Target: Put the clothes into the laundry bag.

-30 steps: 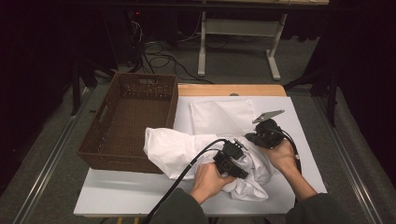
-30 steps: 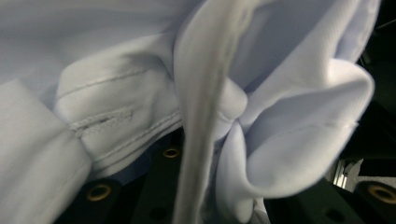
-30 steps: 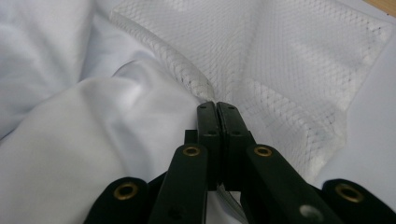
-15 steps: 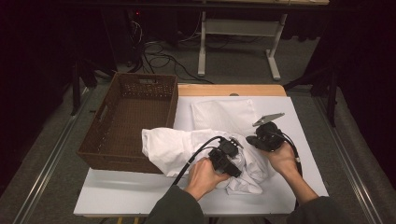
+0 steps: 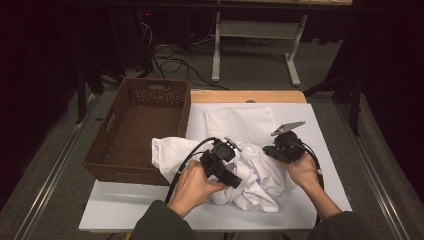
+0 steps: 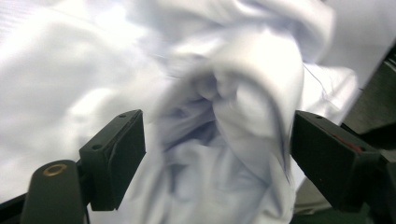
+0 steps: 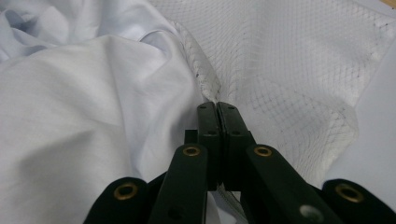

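Note:
A crumpled white shirt (image 5: pixel 260 175) lies at the middle of the white table (image 5: pixel 150 210), in front of a flat white mesh bag (image 5: pixel 240 122). My left gripper (image 5: pixel 231 172) hovers over the shirt's left part. In the left gripper view its jaws have just been opening and stand wide open (image 6: pixel 217 154), with a bunched fold of the shirt (image 6: pixel 243 93) loose between them, touching neither pad. My right gripper (image 5: pixel 270 150) rests at the shirt's right side. In the right gripper view it is shut (image 7: pixel 217 109) on the rim of the mesh bag (image 7: pixel 289 70), beside the shirt (image 7: pixel 84 116).
A brown woven basket (image 5: pixel 137 170) stands at the table's left edge, close to the shirt. A wooden strip (image 5: pixel 247 96) runs along the table's far edge. A grey frame and cables lie on the floor beyond.
The left gripper's jaws have gone from closed on the shirt to wide open, and that hand has lifted and drawn left. The right gripper has kept still.

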`<state>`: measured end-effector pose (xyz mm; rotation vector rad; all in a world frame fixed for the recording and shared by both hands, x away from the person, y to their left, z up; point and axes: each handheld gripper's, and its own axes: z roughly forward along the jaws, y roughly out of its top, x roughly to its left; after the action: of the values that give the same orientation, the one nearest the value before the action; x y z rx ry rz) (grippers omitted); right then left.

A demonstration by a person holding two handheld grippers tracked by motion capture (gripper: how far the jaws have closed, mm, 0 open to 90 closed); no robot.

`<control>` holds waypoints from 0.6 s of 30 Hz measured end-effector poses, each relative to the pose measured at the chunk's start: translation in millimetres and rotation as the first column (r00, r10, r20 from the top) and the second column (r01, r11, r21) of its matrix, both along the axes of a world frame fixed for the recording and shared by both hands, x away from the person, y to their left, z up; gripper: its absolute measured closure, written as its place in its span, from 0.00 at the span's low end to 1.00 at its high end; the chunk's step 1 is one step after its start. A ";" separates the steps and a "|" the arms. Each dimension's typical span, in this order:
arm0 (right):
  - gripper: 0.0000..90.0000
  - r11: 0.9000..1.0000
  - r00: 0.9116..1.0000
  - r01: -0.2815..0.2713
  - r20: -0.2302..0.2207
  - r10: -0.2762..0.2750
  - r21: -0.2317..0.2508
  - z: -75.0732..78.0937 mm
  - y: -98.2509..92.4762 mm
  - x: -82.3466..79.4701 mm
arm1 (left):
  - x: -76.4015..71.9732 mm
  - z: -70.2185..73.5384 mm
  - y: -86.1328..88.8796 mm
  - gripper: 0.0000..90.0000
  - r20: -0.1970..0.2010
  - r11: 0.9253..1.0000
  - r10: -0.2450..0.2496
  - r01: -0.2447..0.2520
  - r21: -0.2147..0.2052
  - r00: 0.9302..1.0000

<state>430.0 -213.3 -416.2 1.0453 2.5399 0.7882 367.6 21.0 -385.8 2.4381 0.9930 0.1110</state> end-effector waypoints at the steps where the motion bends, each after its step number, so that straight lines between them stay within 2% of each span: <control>1: 1.00 1.000 1.000 -0.001 0.001 0.001 0.000 0.0 -0.2 0.1 | 1.2 1.8 4.8 0.19 0.014 1.000 0.018 -0.019 0.011 1.000; 3: 1.00 1.000 1.000 -0.002 0.002 0.002 0.004 0.2 0.5 -0.3 | 4.0 3.4 12.5 0.19 0.040 0.998 0.060 -0.061 0.029 0.997; 5: 1.00 1.000 1.000 -0.003 0.003 0.003 0.000 0.4 1.0 -0.5 | 8.4 1.3 18.5 0.19 0.074 0.990 0.105 -0.111 0.082 0.992; 7: 1.00 1.000 1.000 -0.004 0.006 0.004 0.003 0.2 1.0 -0.8 | 17.3 -6.4 26.3 0.20 0.070 0.978 0.161 -0.168 0.121 0.984; 9: 1.00 1.000 1.000 -0.004 0.004 0.004 0.005 0.8 0.7 -1.1 | 24.3 -15.0 30.3 0.20 0.071 0.966 0.192 -0.202 0.165 0.979; 12: 1.00 1.000 1.000 -0.002 0.004 0.002 0.002 0.6 0.9 -0.6 | 34.8 -28.9 31.7 0.20 0.019 0.959 0.203 -0.203 0.200 0.979; 14: 1.00 1.000 1.000 -0.005 0.004 0.005 -0.004 0.1 1.4 -0.4 | 43.5 -42.1 29.8 0.19 -0.025 0.955 0.218 -0.208 0.211 0.976; 18: 1.00 1.000 1.000 -0.006 0.003 0.006 -0.007 0.1 2.2 -1.5 | 53.6 -63.1 22.7 0.19 -0.072 0.950 0.230 -0.208 0.232 0.971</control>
<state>428.5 -211.1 -416.1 1.0344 2.5423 0.7815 421.2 43.7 -449.0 2.5447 1.3611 0.1887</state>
